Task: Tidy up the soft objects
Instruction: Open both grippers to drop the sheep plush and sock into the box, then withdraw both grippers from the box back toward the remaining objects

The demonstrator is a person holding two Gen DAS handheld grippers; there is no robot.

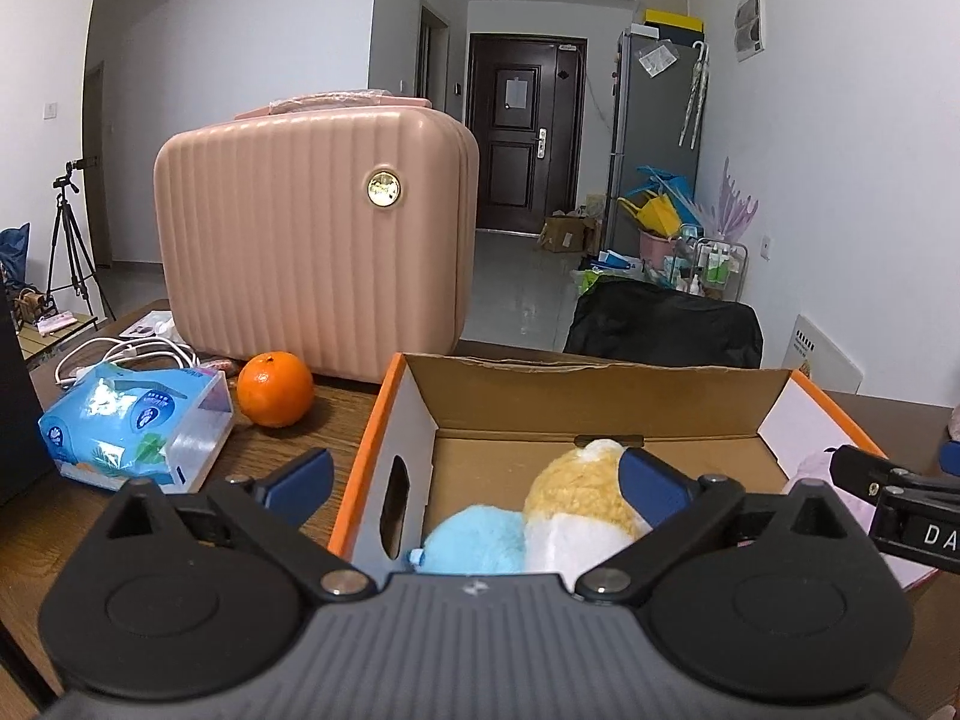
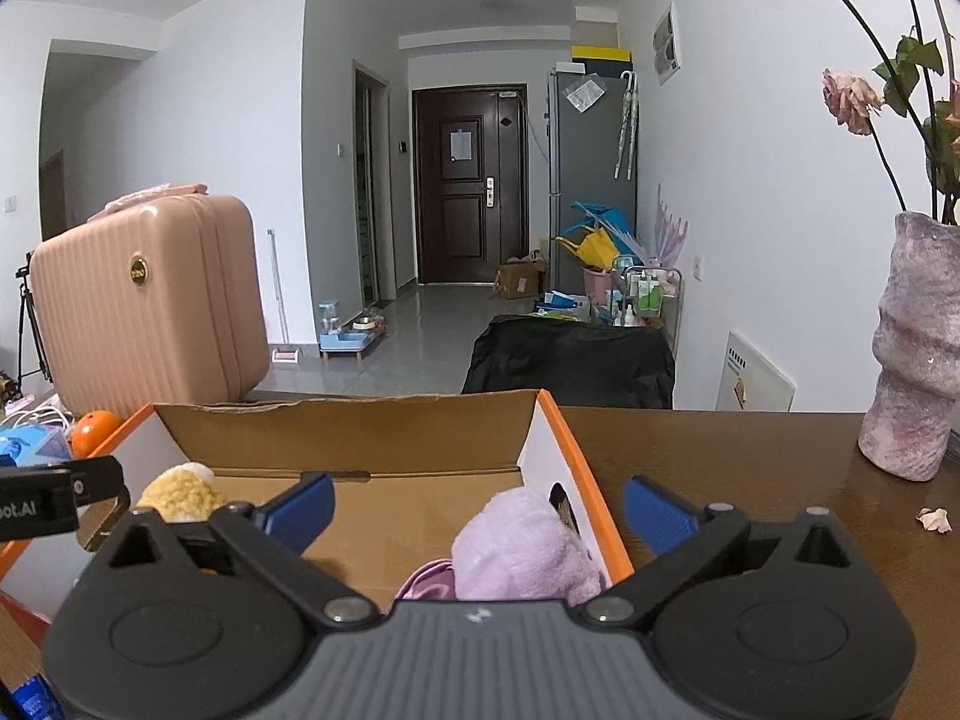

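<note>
Three plush toys in one cardboard box [image 1: 600, 393]: blue [image 1: 474, 540], yellow-white [image 1: 576, 504], lilac [image 2: 522, 546], all fuzzy. Left gripper [image 1: 480, 489] and right gripper [image 2: 480, 510] both spread wide, gripping nothing.

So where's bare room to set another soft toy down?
Inside the cardboard box, the floor between the yellow plush and purple plush is bare. The tabletop between box and vase is free. Crowded: beside the orange and tissue pack.

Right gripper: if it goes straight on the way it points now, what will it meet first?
Most likely the purple plush toy lying in the cardboard box, between the open right gripper fingers. Behind it is the box floor. Depth is hard to judge here.
</note>
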